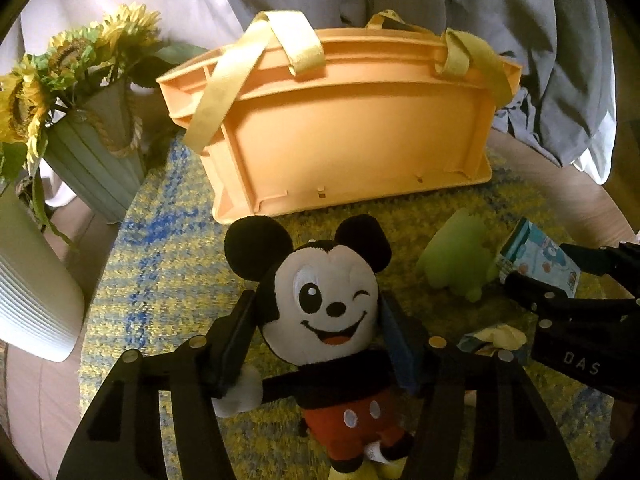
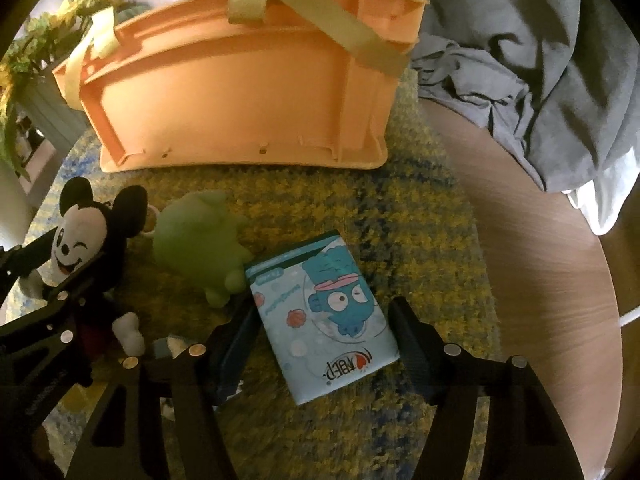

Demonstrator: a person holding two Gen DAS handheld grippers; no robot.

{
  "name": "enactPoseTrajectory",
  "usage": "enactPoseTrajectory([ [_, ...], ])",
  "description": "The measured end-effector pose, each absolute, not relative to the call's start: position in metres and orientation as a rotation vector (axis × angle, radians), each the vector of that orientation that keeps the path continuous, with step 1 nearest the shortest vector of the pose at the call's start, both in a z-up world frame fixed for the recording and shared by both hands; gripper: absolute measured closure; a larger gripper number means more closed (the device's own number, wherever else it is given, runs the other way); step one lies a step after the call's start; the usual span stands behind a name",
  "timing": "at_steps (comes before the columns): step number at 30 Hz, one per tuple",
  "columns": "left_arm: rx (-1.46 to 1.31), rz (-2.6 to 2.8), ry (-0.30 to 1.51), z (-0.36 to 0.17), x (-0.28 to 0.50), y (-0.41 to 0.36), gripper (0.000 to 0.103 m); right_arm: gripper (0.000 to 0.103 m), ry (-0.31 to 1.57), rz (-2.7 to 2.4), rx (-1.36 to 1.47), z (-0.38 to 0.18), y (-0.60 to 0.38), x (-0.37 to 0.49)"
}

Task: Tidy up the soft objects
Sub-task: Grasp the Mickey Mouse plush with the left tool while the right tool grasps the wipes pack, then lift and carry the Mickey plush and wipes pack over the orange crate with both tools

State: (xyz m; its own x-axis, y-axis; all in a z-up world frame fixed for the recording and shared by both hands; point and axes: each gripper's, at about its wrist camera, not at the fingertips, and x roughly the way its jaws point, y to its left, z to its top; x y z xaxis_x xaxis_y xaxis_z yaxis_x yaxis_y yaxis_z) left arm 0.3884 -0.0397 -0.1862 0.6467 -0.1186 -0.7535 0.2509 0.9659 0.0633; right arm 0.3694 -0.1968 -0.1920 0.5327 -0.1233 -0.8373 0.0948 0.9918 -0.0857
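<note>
So my left gripper (image 1: 320, 336) has its jaws pressed on both sides of the head of the black, white and red mouse plush toy (image 1: 328, 320), lying on the yellow-and-blue shaggy rug (image 1: 160, 280), head toward the orange plastic basket (image 1: 344, 128), legs toward me. My right gripper (image 2: 324, 344) straddles the light blue tissue pack (image 2: 324, 312), long axis roughly toward the basket; can't tell if the pads touch.

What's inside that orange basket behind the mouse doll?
Unknown: the orange basket shows only its outer wall and yellow straps; its inside is hidden. Grey cloth lies behind.
</note>
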Motion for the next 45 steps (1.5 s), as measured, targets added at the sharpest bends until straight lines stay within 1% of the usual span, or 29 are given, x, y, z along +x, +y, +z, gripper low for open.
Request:
enactPoseTrajectory([
  [8,0.16,-0.218,0.794,-0.17,0.375,-0.039,0.044,0.037,0.934,-0.131,-0.029,-0.174,-0.195,0.358],
  [23,0.125,-0.209,0.666,-0.124,0.348,-0.023,0.044,0.037,0.782,-0.091,-0.002,-0.13,-0.183,0.335],
  [29,0.094,-0.208,0.624,-0.105,0.341,-0.015,0.044,0.04,0.74,-0.061,0.007,-0.117,-0.176,0.328],
  [35,0.085,-0.195,0.576,-0.089,0.334,-0.012,0.044,0.047,0.696,-0.044,0.016,-0.109,-0.174,0.325],
  [45,0.072,-0.195,0.526,-0.072,0.332,-0.01,0.044,0.047,0.645,-0.042,0.033,-0.094,-0.173,0.321],
])
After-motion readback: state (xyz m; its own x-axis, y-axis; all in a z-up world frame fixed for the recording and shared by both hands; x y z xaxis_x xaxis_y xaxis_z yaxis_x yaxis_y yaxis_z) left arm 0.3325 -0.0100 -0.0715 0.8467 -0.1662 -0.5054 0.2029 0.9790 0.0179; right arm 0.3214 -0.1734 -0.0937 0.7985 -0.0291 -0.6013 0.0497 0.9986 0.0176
